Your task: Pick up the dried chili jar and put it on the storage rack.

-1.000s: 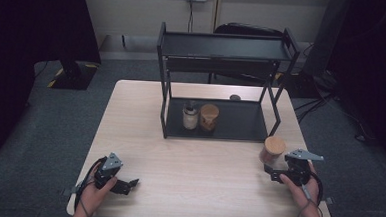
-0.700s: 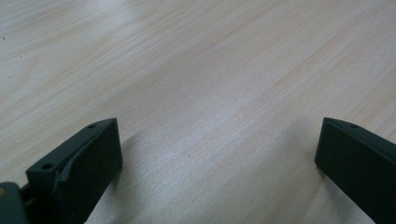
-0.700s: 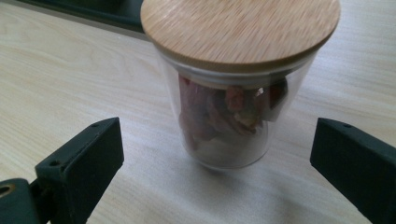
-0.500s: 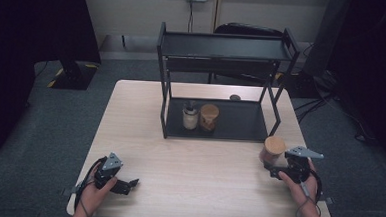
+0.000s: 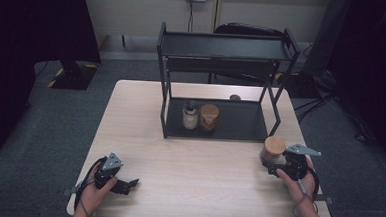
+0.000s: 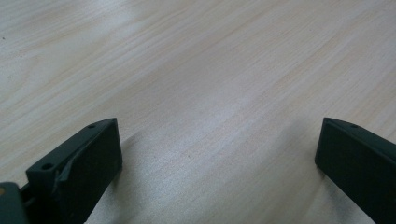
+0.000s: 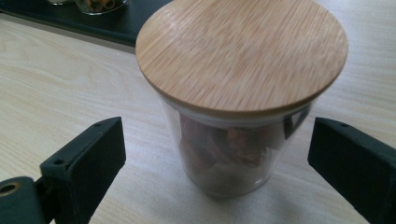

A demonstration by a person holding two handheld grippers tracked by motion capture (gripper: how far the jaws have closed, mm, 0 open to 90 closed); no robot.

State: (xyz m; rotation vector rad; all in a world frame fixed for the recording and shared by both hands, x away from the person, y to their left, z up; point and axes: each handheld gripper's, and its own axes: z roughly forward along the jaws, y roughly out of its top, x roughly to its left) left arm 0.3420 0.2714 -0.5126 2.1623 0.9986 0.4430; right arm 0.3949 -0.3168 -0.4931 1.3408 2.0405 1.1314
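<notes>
Wooden table (image 5: 188, 158), right hand-held gripper (image 7: 217, 154) wide open astride jar (image 7: 233, 112), left hand-held gripper (image 6: 217, 149) open, empty

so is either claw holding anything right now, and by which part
Nothing is held. The right claw is open, its jaws on either side of the jar below the lid without touching it. The left claw is open over bare table.
</notes>
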